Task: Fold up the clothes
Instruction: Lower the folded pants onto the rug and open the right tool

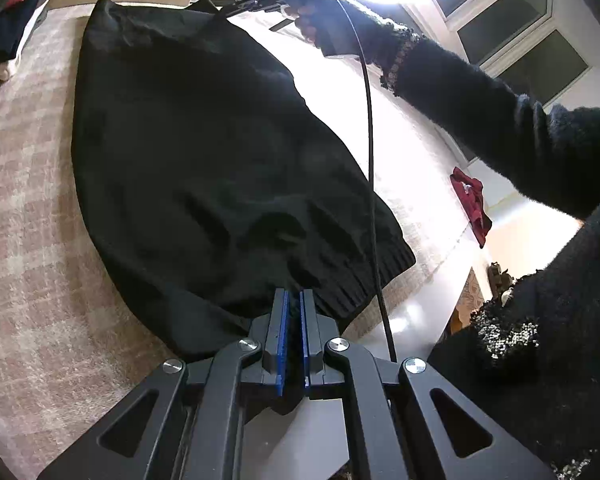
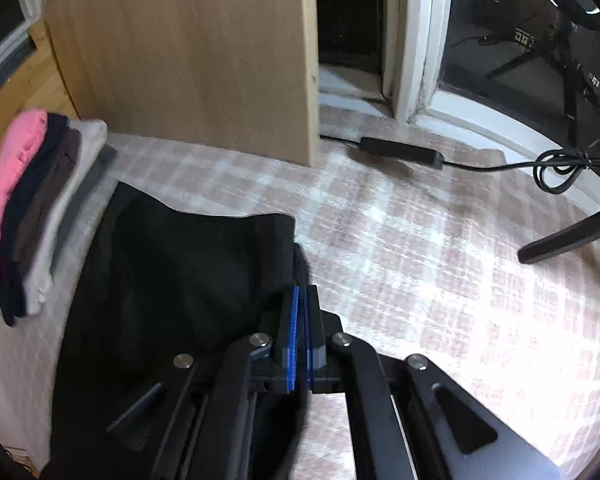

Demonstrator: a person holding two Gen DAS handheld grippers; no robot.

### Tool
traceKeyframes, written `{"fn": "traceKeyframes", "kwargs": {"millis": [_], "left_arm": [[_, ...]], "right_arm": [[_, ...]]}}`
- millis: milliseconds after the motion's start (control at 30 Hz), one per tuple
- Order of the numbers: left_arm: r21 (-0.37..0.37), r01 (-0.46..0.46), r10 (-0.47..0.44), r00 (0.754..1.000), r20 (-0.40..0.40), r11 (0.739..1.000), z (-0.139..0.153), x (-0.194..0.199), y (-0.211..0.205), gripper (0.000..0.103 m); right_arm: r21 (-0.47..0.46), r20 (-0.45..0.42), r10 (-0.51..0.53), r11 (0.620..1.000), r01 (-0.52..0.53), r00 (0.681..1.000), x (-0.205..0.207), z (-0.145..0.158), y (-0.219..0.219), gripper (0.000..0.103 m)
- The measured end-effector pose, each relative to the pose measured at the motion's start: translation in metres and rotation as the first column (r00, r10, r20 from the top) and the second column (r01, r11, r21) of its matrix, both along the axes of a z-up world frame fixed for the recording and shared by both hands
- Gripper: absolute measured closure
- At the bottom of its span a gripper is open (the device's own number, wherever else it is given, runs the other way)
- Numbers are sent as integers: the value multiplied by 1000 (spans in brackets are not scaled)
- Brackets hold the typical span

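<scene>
A black knit sweater lies spread over a pink plaid cloth. My left gripper is shut on its ribbed hem at the near edge. In the left wrist view the right gripper is at the sweater's far end, held by a hand in a black sleeve. In the right wrist view my right gripper is shut on a fold of the black sweater, which hangs to its left and beneath it.
A stack of folded clothes, pink, black, brown and cream, lies at the left. A wooden panel stands behind. A black adapter with cable and a stand leg lie right. A red garment lies at the cloth's edge.
</scene>
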State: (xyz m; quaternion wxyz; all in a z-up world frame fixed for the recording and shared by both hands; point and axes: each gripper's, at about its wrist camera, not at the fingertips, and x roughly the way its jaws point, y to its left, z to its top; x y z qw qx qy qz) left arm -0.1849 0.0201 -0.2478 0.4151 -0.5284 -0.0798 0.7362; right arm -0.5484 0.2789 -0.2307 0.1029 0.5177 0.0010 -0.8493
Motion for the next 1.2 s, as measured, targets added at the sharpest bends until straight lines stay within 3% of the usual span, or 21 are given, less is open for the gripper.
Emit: {"fn": "traceKeyframes", "kwargs": {"millis": [133, 200, 233, 433, 567, 733, 800, 833, 867, 1133, 1200], "left_arm": [[-17, 3, -3, 1000, 14, 1000, -4, -1, 1, 100], [-18, -5, 5, 1000, 4, 1000, 1, -1, -3, 99], [-21, -11, 11, 1000, -3, 1000, 3, -1, -5, 99], [-9, -57, 57, 998, -31, 998, 18, -1, -23, 99], [-32, -45, 44, 999, -29, 998, 16, 2, -23, 99], [-57, -42, 41, 999, -16, 998, 10, 2, -21, 99], [-59, -46, 45, 999, -14, 997, 9, 1, -22, 99], [-62, -48, 47, 999, -15, 997, 8, 1, -22, 99], [-65, -51, 50, 999, -14, 997, 7, 0, -23, 99], [-100, -63, 62, 998, -17, 993, 4, -2, -27, 99], [-110, -65, 64, 998, -19, 992, 3, -3, -29, 99]], "right_arm": [[36, 37, -83, 996, 81, 996, -6, -4, 15, 98], [-93, 12, -26, 995, 27, 1000, 15, 12, 19, 98], [-104, 3, -1, 995, 1, 1000, 28, 18, 18, 98], [-86, 70, 143, 987, -137, 987, 94, 2, 7, 98], [-86, 115, 157, 985, -148, 981, 107, -21, 5, 97], [-153, 105, 158, 978, -141, 982, 110, -21, 9, 97], [-154, 103, 161, 978, -144, 982, 114, -16, 11, 88], [-136, 90, 170, 978, -157, 981, 117, -13, 11, 75], [-117, 77, 180, 978, -170, 981, 120, -11, 10, 72], [-1, 88, 256, 966, -257, 963, 128, -27, -8, 74], [15, 77, 272, 962, -274, 959, 131, -25, -10, 93]]}}
